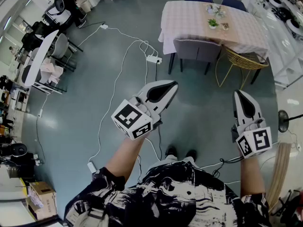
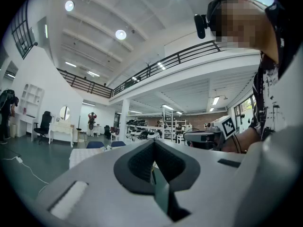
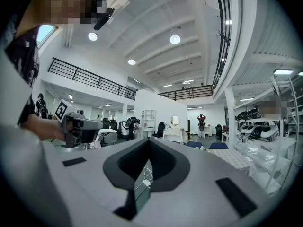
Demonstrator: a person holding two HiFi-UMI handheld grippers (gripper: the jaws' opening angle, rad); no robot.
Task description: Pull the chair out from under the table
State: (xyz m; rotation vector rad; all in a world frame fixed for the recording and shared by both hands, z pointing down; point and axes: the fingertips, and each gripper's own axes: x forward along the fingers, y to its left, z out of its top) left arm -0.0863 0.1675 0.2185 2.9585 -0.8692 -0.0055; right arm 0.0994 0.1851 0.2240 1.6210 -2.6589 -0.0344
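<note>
The chair (image 1: 196, 50) is tucked under the far table (image 1: 189, 18), its backrest seemingly facing near and spanning left-right; the left gripper (image 1: 171, 85) and right gripper (image 1: 238, 95) are closed and empty.

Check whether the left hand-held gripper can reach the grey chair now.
Probably not yet: the left hand-held gripper is shut and the grey chair sits well ahead. Only floor and a power strip lie between, so stepping closer should do.

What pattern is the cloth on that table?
The tablecloth is a pale pinkish check, clearest in the head view.
</note>
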